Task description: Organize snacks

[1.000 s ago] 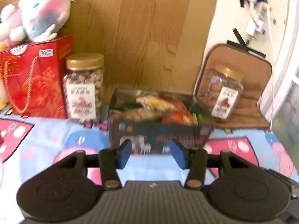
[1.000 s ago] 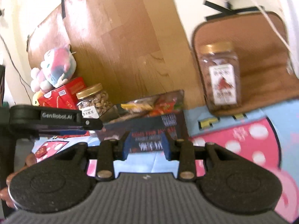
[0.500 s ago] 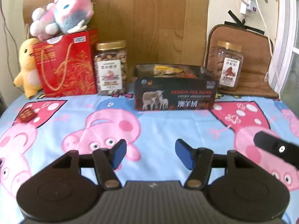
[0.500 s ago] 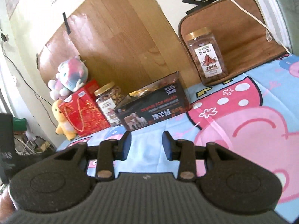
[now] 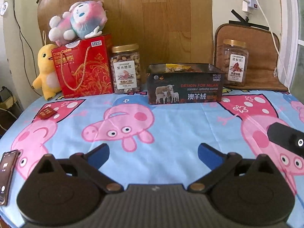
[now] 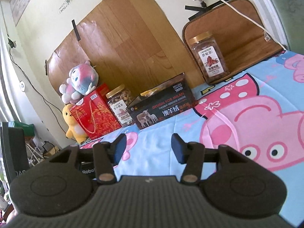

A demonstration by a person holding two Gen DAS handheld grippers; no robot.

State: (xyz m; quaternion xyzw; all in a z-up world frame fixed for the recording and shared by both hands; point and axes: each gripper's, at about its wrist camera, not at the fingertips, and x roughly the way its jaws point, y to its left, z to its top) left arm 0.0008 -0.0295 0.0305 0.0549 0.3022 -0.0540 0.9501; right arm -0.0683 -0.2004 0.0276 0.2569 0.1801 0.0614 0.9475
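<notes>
A dark box (image 5: 184, 84) holding snack packets (image 5: 177, 66) stands at the back of the table; it also shows in the right wrist view (image 6: 161, 107). A nut jar (image 5: 125, 68) stands left of it and a second jar (image 5: 234, 62) to its right. My left gripper (image 5: 153, 156) is open and empty, well back from the box over the tablecloth. My right gripper (image 6: 148, 147) is open and empty, also back from the box.
A red gift box (image 5: 83, 66) with a plush toy (image 5: 77, 21) on top and a yellow duck (image 5: 46, 72) stand at the back left. A small red packet (image 5: 46, 112) and a phone (image 5: 6, 174) lie on the left. The other gripper (image 5: 286, 139) shows at right.
Both grippers have pulled back from the box toward the table's near side. Both jaws have opened wider. The box stays in place with the snacks in it.
</notes>
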